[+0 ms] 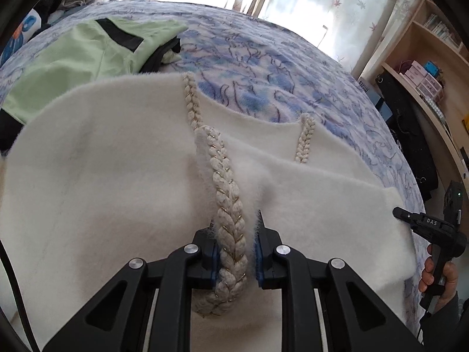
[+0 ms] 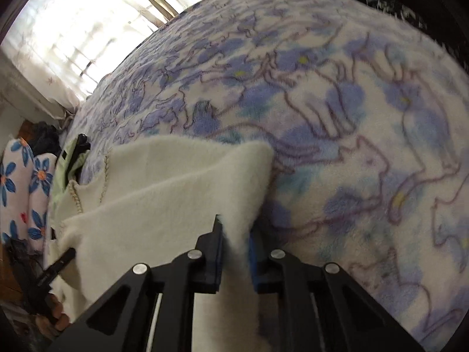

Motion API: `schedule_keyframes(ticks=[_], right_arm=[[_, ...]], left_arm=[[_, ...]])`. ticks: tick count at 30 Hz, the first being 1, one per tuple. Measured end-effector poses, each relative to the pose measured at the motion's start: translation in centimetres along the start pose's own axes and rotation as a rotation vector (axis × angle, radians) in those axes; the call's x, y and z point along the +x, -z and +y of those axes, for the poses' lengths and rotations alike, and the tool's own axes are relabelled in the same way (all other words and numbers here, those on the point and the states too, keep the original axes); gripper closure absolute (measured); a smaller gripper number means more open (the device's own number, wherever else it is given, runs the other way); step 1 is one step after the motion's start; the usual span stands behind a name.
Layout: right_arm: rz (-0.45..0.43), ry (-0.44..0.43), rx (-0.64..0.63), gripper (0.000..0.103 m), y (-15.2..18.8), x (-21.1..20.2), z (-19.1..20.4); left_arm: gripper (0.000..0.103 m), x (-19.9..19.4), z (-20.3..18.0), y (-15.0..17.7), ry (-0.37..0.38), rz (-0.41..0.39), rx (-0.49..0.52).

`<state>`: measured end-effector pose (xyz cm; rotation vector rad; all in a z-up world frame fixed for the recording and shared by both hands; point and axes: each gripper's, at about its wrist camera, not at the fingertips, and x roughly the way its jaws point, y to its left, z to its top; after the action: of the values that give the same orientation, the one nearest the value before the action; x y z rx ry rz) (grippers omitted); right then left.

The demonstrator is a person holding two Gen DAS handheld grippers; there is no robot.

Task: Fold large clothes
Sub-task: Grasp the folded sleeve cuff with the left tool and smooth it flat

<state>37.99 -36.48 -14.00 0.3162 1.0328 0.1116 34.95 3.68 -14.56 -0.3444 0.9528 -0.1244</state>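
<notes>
A large fluffy white garment (image 1: 117, 170) with braided cream trim (image 1: 228, 205) lies on the bed. My left gripper (image 1: 234, 234) is shut on the braided trim and a fold of the white fabric. My right gripper (image 2: 234, 234) is shut on the garment's edge (image 2: 176, 190) and lifts it off the bed. The right gripper also shows at the right edge of the left wrist view (image 1: 428, 226), at the garment's far corner. The left gripper shows at the lower left of the right wrist view (image 2: 55, 267).
A blue floral fleece blanket (image 2: 351, 117) covers the bed. A light green garment with black trim (image 1: 88, 55) lies beyond the white one. Flowered pillows (image 2: 26, 190) lie at the bed's head. Wooden shelves (image 1: 425, 67) and bright curtained windows (image 1: 322, 0) stand behind.
</notes>
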Motion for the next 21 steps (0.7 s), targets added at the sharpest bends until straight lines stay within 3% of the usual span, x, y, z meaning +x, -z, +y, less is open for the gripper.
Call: schedule_keyframes(ticks=[2,4,6,8,11,16,18,19,20,21], right_arm=[[0.041,0.04,0.001,0.089,0.3,1.7,-0.3],[0.07,0.056,0.002,0.086,0.4,2.4,-0.6],[0.076,0.029,0.044,0.077,0.4,1.3,-1.2],[0.091,-0.026,0.073,0.074,0.9,-0.2,-2.0],[0.086,-0.038,0.015,0.06,2.8,-2.9,-1.9],[0.139,-0.068,-0.055,0.058,6.8,-4.2,-0.7],[0.132,-0.032,-0.083,0.059,8.0,-3.7,-0.1],[0.125,-0.008,-0.094,0.064,8.4,-3.5,0.0],[0.121,0.001,-0.091,0.077,8.6,-3.6,0.1],[0.088,0.0,-0.079,0.082,8.7,-4.2,0.0]], left_arm=[[0.084,0.7,0.0,0.2,-0.033,0.002,0.008],[0.078,2.4,0.2,0.8,-0.089,0.055,0.02],[0.074,1.9,0.1,1.2,-0.097,0.045,0.043],[0.061,1.2,-0.1,1.3,-0.098,0.07,0.059],[0.051,-0.1,0.2,1.9,-0.074,0.089,0.084],[0.051,-1.0,1.1,3.0,-0.039,0.093,0.074],[0.059,-0.8,1.2,3.2,-0.054,0.088,0.062],[0.074,-0.6,1.2,3.3,-0.079,0.09,0.058],[0.08,-0.8,1.3,3.3,-0.078,0.09,0.055],[0.081,-1.3,1.5,3.3,-0.057,0.079,0.041]])
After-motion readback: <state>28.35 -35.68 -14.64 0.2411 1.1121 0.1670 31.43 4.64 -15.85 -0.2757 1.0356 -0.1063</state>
